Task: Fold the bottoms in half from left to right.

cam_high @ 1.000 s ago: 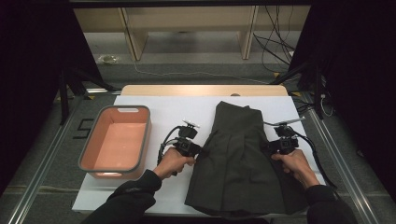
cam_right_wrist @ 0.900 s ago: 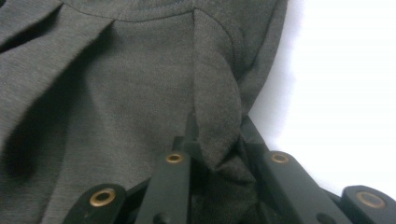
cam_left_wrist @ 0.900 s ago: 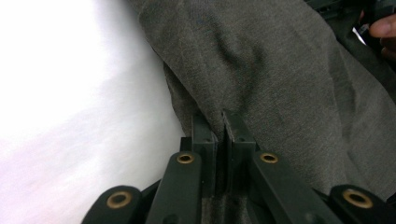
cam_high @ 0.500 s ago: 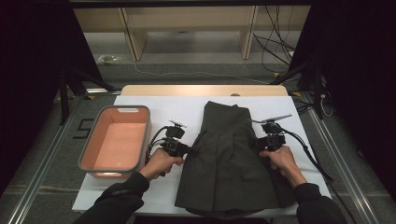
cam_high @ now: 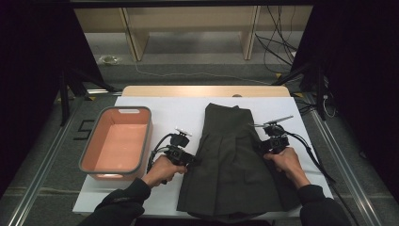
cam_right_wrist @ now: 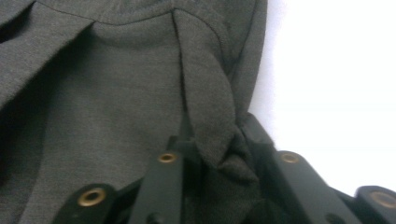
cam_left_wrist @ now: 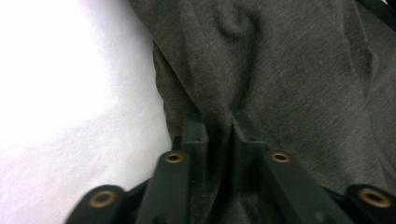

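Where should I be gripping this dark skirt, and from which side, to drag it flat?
Grip the dark skirt at its two side edges, mid-length, each gripper coming in from its own side over the white table cover. The left gripper and right gripper already pinch bunched edge folds there; the cloth lies flat.

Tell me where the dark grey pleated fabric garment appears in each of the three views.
High view: the dark grey pleated fabric garment lies flat at centre-right on the white table cover, between both grippers.
Left gripper view: it covers the right and centre, gathered between the jaws.
Right gripper view: it covers the left and centre, a fold pinched between the jaws.
Shared landmark: the white table cover beside the cloth's edge.
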`<action>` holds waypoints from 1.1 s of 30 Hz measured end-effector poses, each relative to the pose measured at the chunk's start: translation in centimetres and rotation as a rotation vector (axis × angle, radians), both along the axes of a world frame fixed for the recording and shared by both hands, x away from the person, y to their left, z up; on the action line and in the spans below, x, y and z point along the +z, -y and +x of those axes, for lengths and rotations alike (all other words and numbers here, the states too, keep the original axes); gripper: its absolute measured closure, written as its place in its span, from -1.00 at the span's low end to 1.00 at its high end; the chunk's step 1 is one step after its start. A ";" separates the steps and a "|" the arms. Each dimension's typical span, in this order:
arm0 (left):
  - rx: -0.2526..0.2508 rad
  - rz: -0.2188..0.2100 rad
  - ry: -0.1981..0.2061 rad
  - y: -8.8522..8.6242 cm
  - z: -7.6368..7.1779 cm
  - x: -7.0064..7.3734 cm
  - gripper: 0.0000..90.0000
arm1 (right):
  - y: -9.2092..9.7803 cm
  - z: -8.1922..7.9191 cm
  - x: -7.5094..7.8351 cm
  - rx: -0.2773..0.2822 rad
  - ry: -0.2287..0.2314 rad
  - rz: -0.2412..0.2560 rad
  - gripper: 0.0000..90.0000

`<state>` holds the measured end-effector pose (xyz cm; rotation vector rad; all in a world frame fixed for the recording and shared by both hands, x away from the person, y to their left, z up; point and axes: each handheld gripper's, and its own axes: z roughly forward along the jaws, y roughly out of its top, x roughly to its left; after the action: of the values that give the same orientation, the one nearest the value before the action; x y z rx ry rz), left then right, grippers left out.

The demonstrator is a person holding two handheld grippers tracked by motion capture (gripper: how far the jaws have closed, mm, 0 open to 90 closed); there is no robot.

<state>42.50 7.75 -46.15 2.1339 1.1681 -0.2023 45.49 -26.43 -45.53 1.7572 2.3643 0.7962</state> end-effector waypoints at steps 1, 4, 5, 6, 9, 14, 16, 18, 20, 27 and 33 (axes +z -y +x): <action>-0.008 0.005 -0.007 0.0 0.1 0.1 0.54 | 0.0 0.0 0.0 -0.004 0.001 -0.004 0.49; 0.003 0.007 -0.008 -0.2 0.3 0.6 0.17 | 0.2 0.0 0.1 -0.001 0.015 -0.008 0.22; 0.011 0.002 -0.004 -0.2 0.4 0.7 0.06 | 0.3 0.0 0.3 -0.002 0.022 -0.003 0.14; 0.020 -0.002 -0.002 -0.3 0.5 0.9 -0.03 | 0.5 0.0 0.4 -0.002 0.029 0.001 0.08; 0.036 -0.007 0.012 -0.5 0.9 1.3 -0.17 | 1.0 0.0 1.0 -0.006 0.068 0.031 -0.07; 0.064 -0.013 0.054 -0.5 1.4 1.9 -0.30 | 1.6 0.0 1.8 -0.006 0.101 0.077 -0.23; 0.077 -0.027 0.056 -0.5 1.6 2.1 -0.34 | 1.6 -0.1 1.9 -0.002 0.106 0.082 -0.29; 0.082 -0.034 0.063 -0.6 1.9 2.3 -0.37 | 1.5 -0.1 2.1 0.008 0.116 0.072 -0.33; 0.094 -0.033 0.069 -0.6 2.2 2.5 -0.40 | 1.5 -0.1 2.2 0.013 0.122 0.081 -0.36; 0.134 -0.053 0.074 -1.0 3.3 2.7 -0.47 | 1.3 -0.1 2.5 0.023 0.136 0.082 -0.44; 0.158 -0.067 0.076 -1.0 4.1 2.7 -0.51 | 1.4 -0.1 2.7 0.027 0.148 0.089 -0.51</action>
<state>46.58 8.71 -43.45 1.9641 1.2605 -0.0875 45.40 -27.81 -42.83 1.6376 2.2947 1.0130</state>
